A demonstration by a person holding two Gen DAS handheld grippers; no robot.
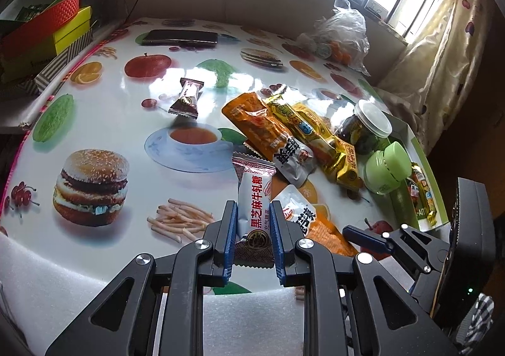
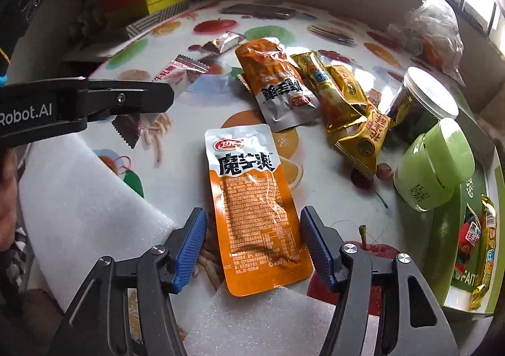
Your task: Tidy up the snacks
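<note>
My left gripper (image 1: pixel 252 220) is shut on a white candy packet (image 1: pixel 252 204) with red lettering and holds it just above the printed tablecloth. In the right wrist view that gripper (image 2: pixel 151 97) reaches in from the left with the same packet (image 2: pixel 180 75). My right gripper (image 2: pixel 252 217) stands open and points down over an orange-and-white pouch (image 2: pixel 252 198). The pouch lies flat between the two blue pads, with a small gap on each side. A second orange-and-silver pouch (image 2: pixel 277 84) and yellow packets (image 2: pixel 344 103) lie heaped beyond it.
A brown candy (image 1: pixel 186 98) lies alone further back. A clear jar (image 2: pixel 413 103), a green jar (image 2: pixel 435 163) and a green tray (image 2: pixel 495 198) holding snacks are at the right. At the far edge are a phone (image 1: pixel 180 37) and a plastic bag (image 1: pixel 344 34). Stacked boxes (image 1: pixel 47 18) stand at the left.
</note>
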